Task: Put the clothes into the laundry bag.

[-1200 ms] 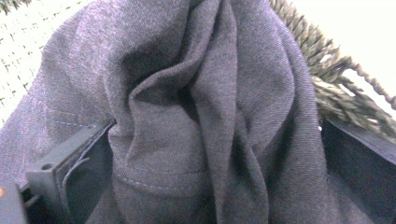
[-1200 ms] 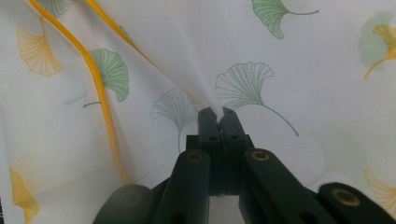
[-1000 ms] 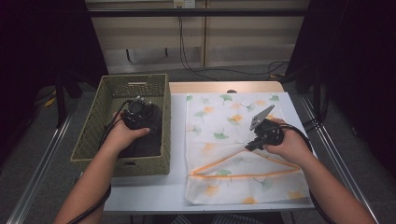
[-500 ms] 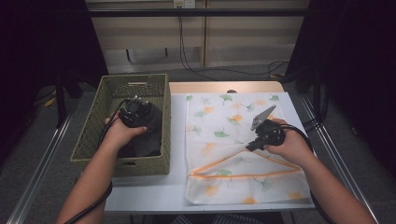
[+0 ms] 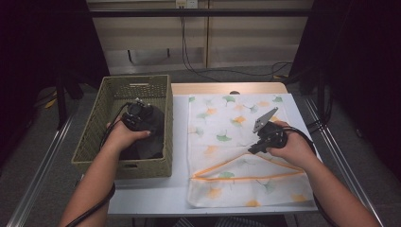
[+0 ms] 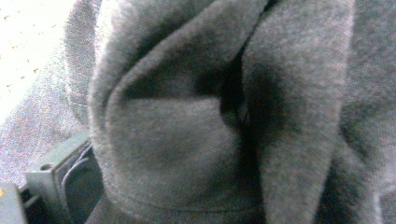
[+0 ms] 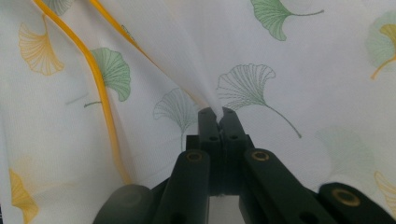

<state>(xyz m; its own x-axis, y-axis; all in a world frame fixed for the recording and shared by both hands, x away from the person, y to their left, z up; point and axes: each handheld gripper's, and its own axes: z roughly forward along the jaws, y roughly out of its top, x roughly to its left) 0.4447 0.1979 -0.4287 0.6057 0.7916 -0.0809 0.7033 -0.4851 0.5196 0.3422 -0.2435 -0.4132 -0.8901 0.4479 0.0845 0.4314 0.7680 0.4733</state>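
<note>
A white cloth bag printed with green and orange leaves lies flat on the table, its opening edged with an orange trim. My right gripper is shut on a pinch of this cloth, with the jaws pressed together on a raised fold. My left gripper sits inside the green woven basket, down on a dark grey fleece garment. In the left gripper view the garment bunches close against the camera and hides the jaws.
The basket stands at the table's left, right beside the bag. Bare table shows in front of the basket. Metal rails run along both sides, and cables trail on the floor behind.
My left hand has shifted very slightly inside the basket. The right gripper keeps its hold on the cloth and has not moved.
</note>
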